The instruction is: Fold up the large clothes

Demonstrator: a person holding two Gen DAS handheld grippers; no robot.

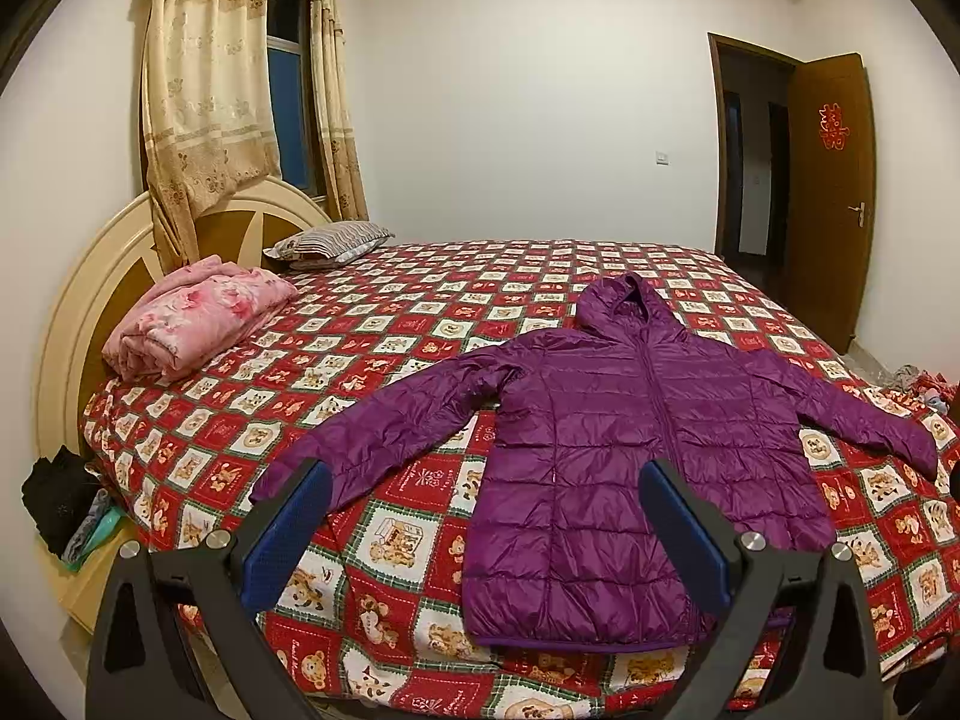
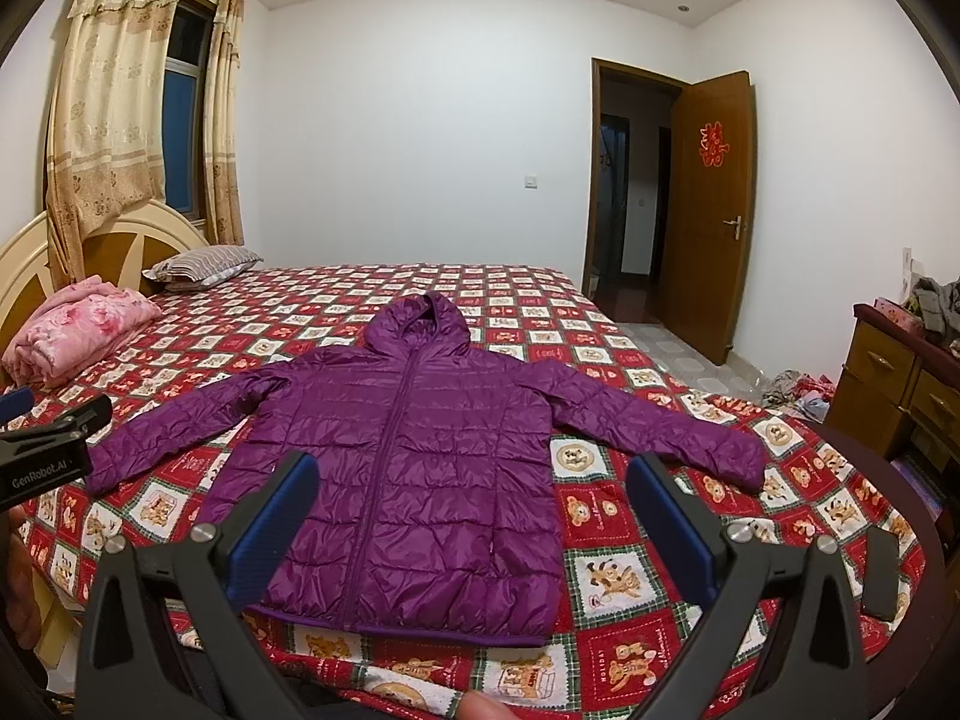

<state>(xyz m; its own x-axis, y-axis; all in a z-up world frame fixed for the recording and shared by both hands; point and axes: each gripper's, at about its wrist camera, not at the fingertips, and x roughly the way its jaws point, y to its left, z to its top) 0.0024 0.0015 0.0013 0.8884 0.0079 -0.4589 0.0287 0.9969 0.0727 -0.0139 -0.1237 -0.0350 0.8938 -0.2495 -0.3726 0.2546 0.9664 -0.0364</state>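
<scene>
Left wrist view, purple jacket (image 1: 630,450) flat ahead of left gripper (image 1: 483,531), right gripper (image 2: 471,525), both spread wide

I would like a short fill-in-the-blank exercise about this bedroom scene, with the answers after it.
1. The jacket spread flat on the bed is ____ in colour.
2. Both sleeves lie ____ from the body, not folded in.
3. The left tongs and the right tongs are both ____, holding nothing.
4. The folded pink blanket lies near the ____ of the bed.

Missing words: purple; spread out; open; headboard
</scene>
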